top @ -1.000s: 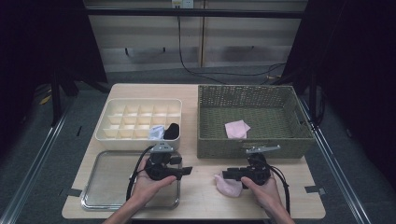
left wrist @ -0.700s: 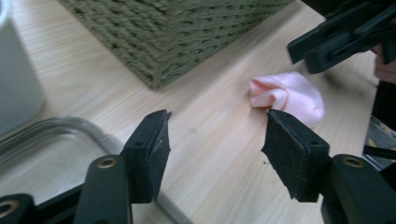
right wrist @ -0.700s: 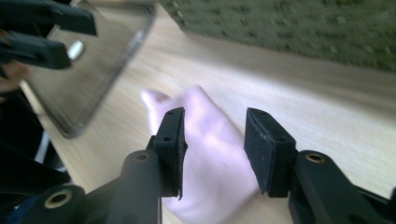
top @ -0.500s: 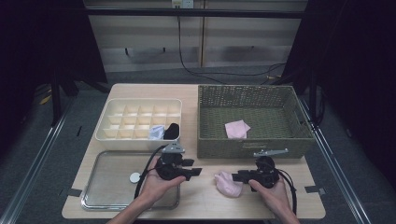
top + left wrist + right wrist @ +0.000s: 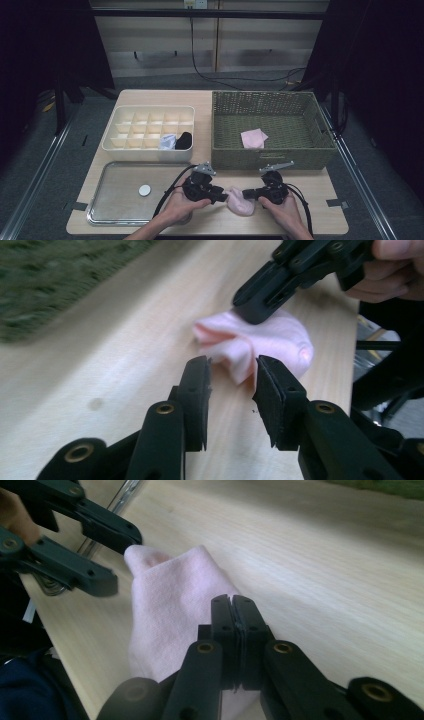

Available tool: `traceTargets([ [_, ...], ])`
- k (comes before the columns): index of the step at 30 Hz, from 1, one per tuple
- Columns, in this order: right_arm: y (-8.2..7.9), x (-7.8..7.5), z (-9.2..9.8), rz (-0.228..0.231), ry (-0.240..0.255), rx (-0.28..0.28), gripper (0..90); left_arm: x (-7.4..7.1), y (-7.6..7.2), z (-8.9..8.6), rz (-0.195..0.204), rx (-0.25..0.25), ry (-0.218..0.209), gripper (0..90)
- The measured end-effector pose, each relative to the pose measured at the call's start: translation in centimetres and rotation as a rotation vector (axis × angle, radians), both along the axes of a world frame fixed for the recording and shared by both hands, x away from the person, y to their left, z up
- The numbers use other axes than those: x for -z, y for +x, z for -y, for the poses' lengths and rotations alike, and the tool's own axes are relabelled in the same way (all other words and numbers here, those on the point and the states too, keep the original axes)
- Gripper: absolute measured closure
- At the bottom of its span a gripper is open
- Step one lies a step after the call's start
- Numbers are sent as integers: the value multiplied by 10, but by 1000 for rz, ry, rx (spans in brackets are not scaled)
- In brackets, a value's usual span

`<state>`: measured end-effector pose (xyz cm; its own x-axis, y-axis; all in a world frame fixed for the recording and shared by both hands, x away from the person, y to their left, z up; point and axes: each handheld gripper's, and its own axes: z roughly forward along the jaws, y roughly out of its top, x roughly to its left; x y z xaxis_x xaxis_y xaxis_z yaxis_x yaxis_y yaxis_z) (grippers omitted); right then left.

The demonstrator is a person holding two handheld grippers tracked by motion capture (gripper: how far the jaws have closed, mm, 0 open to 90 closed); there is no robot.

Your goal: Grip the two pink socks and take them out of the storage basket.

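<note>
At the table's (image 5: 320,220) near edge we hold a pink cloth (image 5: 239,201) between both tools. From above, our left gripper (image 5: 223,195) meets its left end; the left gripper view shows those jaws parted and lately closing around a fold, pads not yet pressing. Our right gripper (image 5: 247,193) is clamped tight on the cloth's other end; its own jaws hide the pinched cloth.

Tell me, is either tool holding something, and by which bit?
The right tool is shut on one edge of the pink cloth. The left tool straddles the other end, jaws closing but not yet pinching.
</note>
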<state>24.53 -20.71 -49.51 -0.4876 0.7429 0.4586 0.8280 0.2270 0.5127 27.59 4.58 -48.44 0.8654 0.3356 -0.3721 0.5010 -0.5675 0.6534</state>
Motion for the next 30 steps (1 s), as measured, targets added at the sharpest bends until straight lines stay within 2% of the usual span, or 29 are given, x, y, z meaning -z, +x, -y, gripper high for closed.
traceTargets([
  [3, 1, 1, -7, 0, 6, -13, 874, 2, -1, 2, 4, -4, 13, 672],
  [4, 2, 1, -8, 1, 11, -22, 852, 2, -1, 2, -7, 2, 3, 698],
  [7, 3, 0, -11, 5, 22, -30, 804, 4, -1, 0, -4, -7, 0, 850],
  [8, 2, -1, -12, 11, 25, -28, 778, 4, -2, 0, -5, -5, 5, 867],
  [11, -4, -8, -11, 38, 50, -32, 736, 3, -3, -1, -11, 9, -16, 875],
  [14, -14, -17, -9, 67, 86, -48, 701, -1, -3, -1, -1, -7, -11, 877],
  [15, -18, -19, -10, 73, 93, -56, 694, -1, -2, -2, -13, -5, -33, 876],
  [18, -24, -18, -16, 74, 81, -93, 665, -3, -1, -5, -22, -21, -50, 875],
  [21, -24, -13, -25, 60, 45, -116, 688, -4, 0, -7, -25, -21, -48, 875],
  [25, -22, -13, -28, 58, 33, -131, 891, -4, 2, -10, -26, -28, -50, 876],
  [30, -21, -20, -15, 75, 56, -97, 900, -5, 5, -18, -27, -43, -58, 876],
])
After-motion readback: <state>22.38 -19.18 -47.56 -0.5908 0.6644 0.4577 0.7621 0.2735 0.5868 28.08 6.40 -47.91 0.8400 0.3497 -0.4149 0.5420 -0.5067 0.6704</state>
